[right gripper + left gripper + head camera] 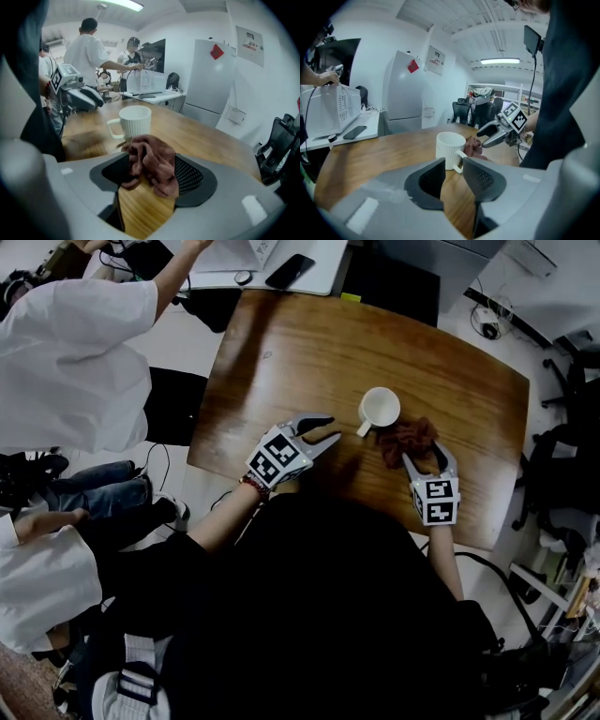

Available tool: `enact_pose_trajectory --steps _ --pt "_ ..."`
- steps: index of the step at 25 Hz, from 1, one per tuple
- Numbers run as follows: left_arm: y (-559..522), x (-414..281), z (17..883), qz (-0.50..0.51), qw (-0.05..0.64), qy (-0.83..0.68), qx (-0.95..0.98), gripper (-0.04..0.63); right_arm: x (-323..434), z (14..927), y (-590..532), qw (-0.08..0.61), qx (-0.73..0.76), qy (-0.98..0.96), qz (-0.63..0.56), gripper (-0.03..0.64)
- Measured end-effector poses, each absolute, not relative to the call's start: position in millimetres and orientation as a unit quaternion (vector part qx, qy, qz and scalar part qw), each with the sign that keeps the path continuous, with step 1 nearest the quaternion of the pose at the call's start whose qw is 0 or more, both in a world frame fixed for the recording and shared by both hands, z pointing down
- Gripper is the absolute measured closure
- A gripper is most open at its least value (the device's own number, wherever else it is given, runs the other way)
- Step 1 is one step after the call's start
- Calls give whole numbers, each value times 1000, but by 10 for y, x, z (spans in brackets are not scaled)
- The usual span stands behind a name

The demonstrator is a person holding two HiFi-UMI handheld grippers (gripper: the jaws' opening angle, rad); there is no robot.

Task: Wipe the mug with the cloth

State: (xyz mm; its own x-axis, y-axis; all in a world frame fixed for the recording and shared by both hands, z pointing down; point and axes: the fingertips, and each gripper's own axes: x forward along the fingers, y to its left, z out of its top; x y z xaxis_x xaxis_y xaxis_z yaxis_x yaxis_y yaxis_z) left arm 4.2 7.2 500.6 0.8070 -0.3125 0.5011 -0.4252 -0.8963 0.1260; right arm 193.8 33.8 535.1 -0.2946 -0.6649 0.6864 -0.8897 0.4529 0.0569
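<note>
- Mug (380, 409) is standing upright on the tabletop (309, 343), mouth up, with its handle pointing back toward the person. The cloth (408, 440) is lying bunched just beside it.
- Right tongs (424, 463) are gaping wide. The cloth is sitting slack between the two sides and nothing is pinching it.
- Left tongs (330, 427) are hovering partly open near the handle and carrying nothing. The mug is sitting just ahead of their tips, not between them.
- Mug is looking like ribbed white ceramic: stiff, fairly heavy, probably slick and breakable if tipped. The handle or the rim wall is offering the surest hold, and the ribs may be helping the grip.
- Cloth is looking soft, light and floppy, likely folding over when lifted. Pinching a thick bunch near its middle is probably the safest way to be taking it.
</note>
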Motion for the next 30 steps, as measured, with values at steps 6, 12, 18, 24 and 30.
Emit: enact_pose_trajectory --steps 6,12,18,24,30 --pt "-191 -164 4265 127 119 -262 949 480 1855 3885 169 170 551 -813 78 318" --pt "-282 -276 3473 41 59 -288 955 482 1458 3356 -41 108 549 -828 31 318" --pt "-83 25 3247 34 45 -257 965 482 1486 3376 135 117 548 -828 31 318" --pt "11 84 3388 51 61 -242 967 483 1605 3360 195 121 569 -813 16 322" --pt "70 95 3476 66 74 -232 968 483 1640 3340 204 120 578 -807 12 327"
